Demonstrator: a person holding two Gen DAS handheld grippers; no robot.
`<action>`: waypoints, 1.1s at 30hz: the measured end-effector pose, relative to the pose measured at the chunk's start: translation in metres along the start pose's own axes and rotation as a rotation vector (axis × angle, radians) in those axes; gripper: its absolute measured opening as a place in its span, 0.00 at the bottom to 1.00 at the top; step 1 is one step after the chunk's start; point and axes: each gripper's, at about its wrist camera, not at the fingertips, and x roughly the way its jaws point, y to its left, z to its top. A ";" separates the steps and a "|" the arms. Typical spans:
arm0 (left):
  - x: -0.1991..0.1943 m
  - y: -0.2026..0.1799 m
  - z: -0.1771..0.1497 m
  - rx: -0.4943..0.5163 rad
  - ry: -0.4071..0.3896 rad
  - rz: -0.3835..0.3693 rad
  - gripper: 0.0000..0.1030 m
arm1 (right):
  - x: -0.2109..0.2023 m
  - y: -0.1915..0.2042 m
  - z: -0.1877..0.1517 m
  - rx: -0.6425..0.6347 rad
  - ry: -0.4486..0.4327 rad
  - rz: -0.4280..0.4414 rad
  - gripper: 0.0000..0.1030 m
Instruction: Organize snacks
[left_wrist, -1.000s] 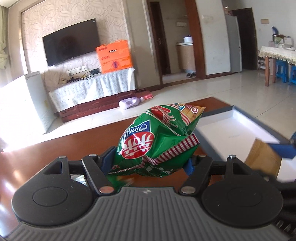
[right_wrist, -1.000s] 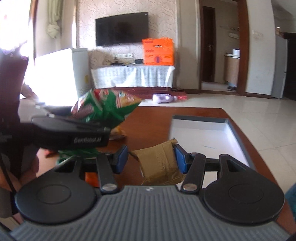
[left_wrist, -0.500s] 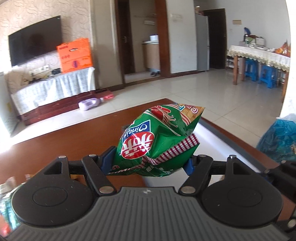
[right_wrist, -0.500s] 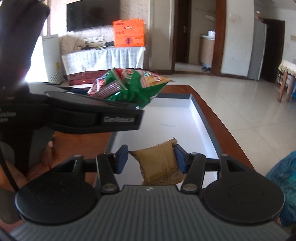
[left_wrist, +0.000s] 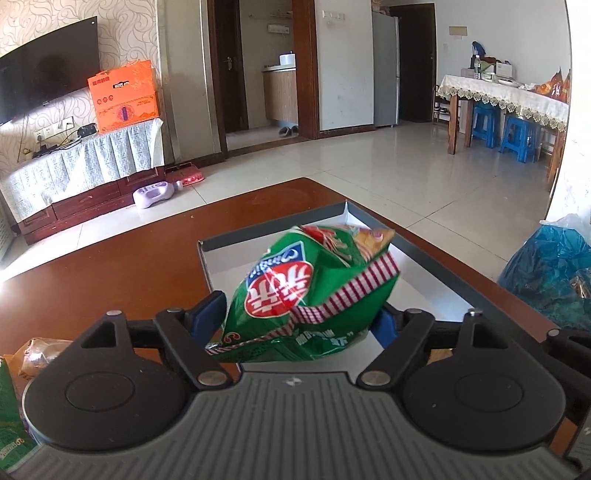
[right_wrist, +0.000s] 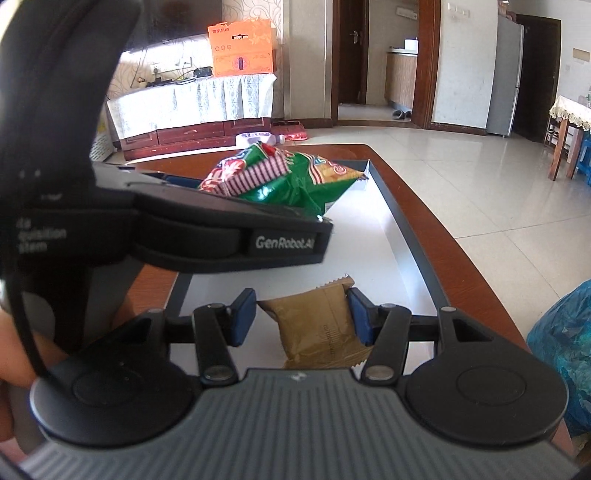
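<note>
Holding two snack items over the tray (left_wrist: 424, 264), which sits on the brown wooden table (left_wrist: 110, 288).

Left gripper (left_wrist: 295, 319): my jaws have just been opening. The green snack bag (left_wrist: 310, 291) sits between the blue pads, tilted and slightly blurred. The left pad appears just clear of the bag's edge; the right pad is mostly hidden behind the bag, so I cannot confirm contact on that side. I read this grip as released. From the right wrist view, the bag is above the white floor of the tray, toward its far end.

Right gripper (right_wrist: 301, 317): my pads are clamped on a brown packet (right_wrist: 321, 328), one pad on each side edge. The packet stands upright with its crimped top edge pointing away from me. It is above the near end of the tray, inside the dark rim.

My left gripper body crosses the right wrist view from the left, just beyond the brown packet.

More packets (left_wrist: 40, 350) lie on the table at my left. A blue plastic bag (left_wrist: 546, 273) sits beyond the table's right edge.
</note>
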 end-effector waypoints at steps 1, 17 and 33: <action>0.001 0.001 0.000 0.002 -0.002 0.001 0.88 | 0.002 -0.002 0.002 0.002 0.001 0.001 0.56; -0.041 0.019 -0.009 0.000 -0.030 0.023 0.97 | -0.012 0.003 0.002 0.026 -0.066 -0.035 0.80; -0.136 0.079 -0.041 -0.048 -0.098 0.170 0.98 | -0.033 0.020 -0.006 -0.018 -0.121 -0.095 0.80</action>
